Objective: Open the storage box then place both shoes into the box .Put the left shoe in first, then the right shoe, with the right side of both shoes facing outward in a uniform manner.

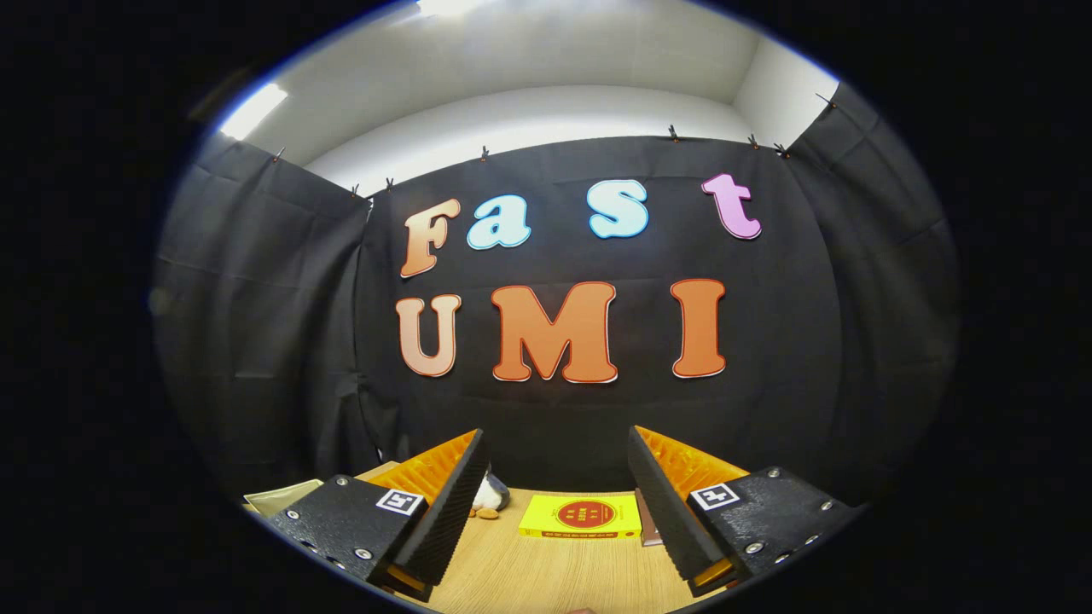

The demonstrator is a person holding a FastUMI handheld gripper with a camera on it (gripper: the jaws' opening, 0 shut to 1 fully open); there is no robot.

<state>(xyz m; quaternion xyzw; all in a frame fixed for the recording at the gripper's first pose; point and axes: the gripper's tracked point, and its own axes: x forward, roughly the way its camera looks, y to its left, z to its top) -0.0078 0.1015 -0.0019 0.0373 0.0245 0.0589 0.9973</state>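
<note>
My gripper [554,512] is held level above a wooden table [529,576], its fingers [444,512] spread wide apart with nothing between them. Just past the left finger, a small part of a light-coloured shoe [490,493] peeks out on the table; most of it is hidden by that finger. A yellow flat box [582,517] with a red round mark lies on the table between and beyond the fingers.
A brown book-like edge [646,520] lies right of the yellow box, partly behind the right finger. A pale flat thing [280,496] sits at the table's left side. The black cloth wall stands close behind the table.
</note>
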